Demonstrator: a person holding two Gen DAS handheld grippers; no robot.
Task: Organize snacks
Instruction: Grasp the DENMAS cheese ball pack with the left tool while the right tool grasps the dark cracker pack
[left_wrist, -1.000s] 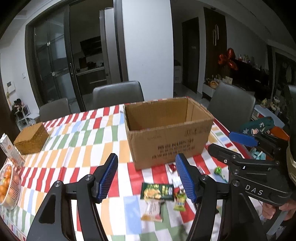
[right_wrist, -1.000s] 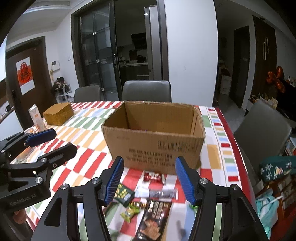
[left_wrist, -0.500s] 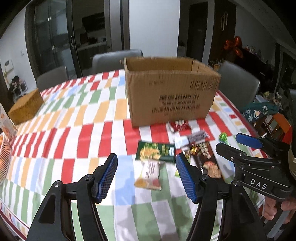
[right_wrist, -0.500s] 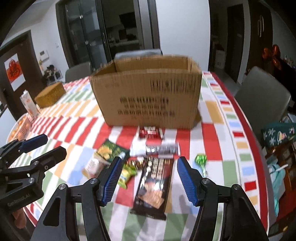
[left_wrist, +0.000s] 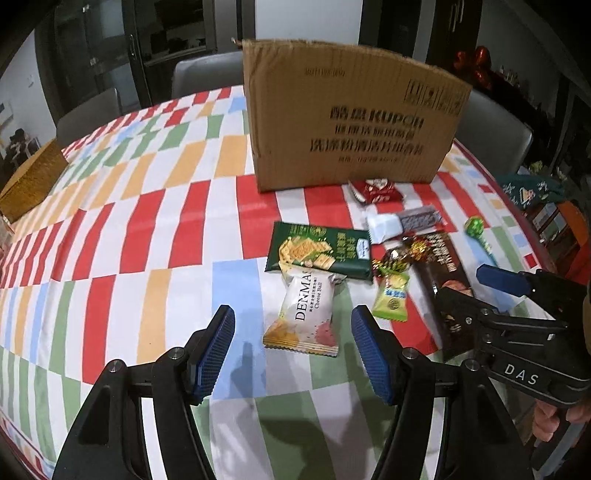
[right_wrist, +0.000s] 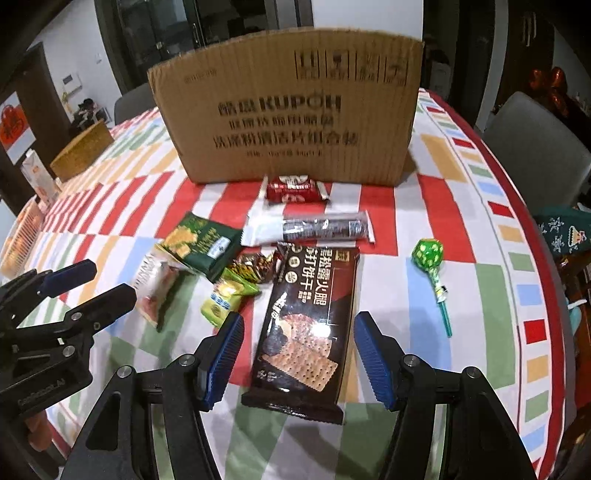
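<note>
Below, each open tool (left_wrist: 293, 350) (right_wrist: 299, 354) frames one snack (left_wrist: 304, 314) (right_wrist: 306, 328).

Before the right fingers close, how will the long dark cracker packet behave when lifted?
The dark cracker packet lies flat and looks stiff, so it probably stays straight when lifted. Its glossy film may slip against the fingers. The printed crackers suggest brittle contents, so a hard squeeze could break them.

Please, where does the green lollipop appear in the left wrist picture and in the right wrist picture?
Left wrist: green lollipop at the right, above the right gripper.
Right wrist: green lollipop right of centre, beside the dark cracker packet.
Shared landmark: the cardboard box.
</note>
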